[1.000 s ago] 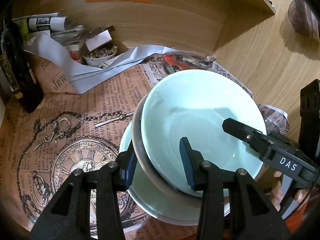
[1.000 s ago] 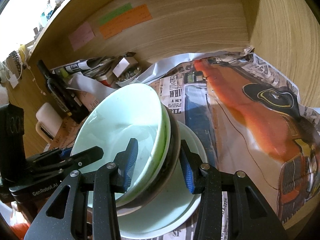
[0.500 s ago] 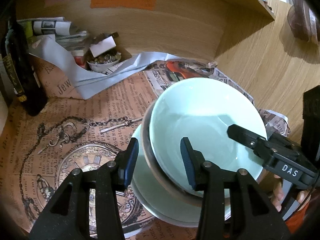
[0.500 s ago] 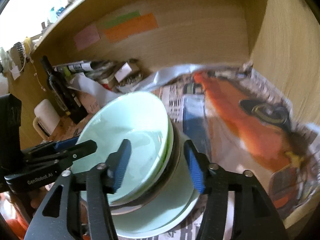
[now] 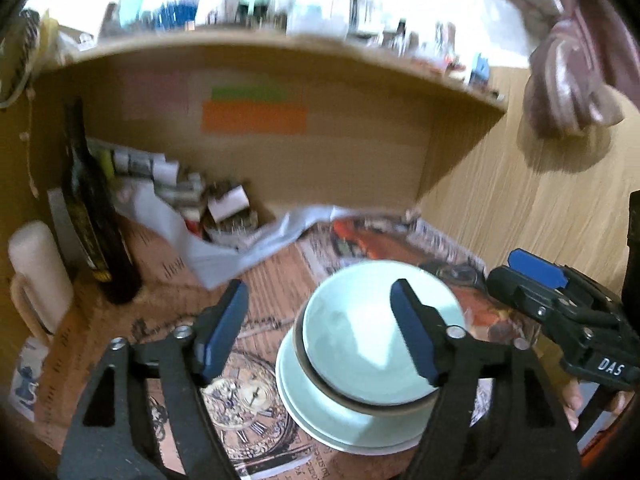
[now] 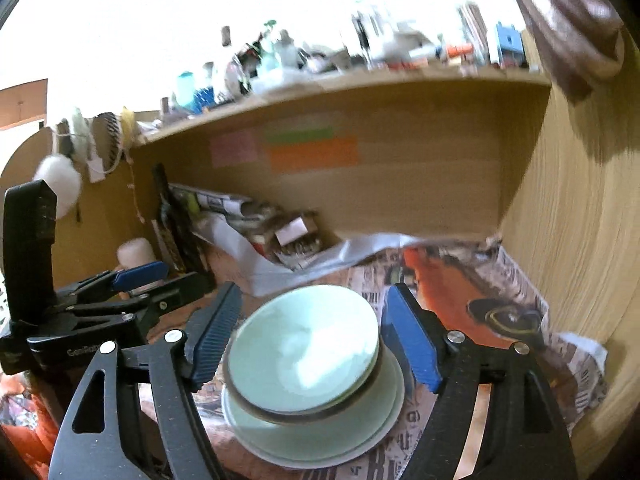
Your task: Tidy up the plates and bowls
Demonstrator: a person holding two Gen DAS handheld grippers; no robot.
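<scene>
The left tool [image 5: 320,332] and right tool [image 6: 308,340] both stand spread, jaws having just been opening, and grip nothing. Below and ahead of them the pale green ceramic bowl [image 5: 380,344] sits nested in a dark-rimmed bowl [image 5: 320,380] on stacked pale green plates [image 5: 332,428], resting on the newspaper-covered desk [image 5: 276,280]. The top bowl looks slightly tilted in its nest; judged from that, it could slide or rock off-centre. A fingertip clipping the rim nearby might topple the stack.
</scene>
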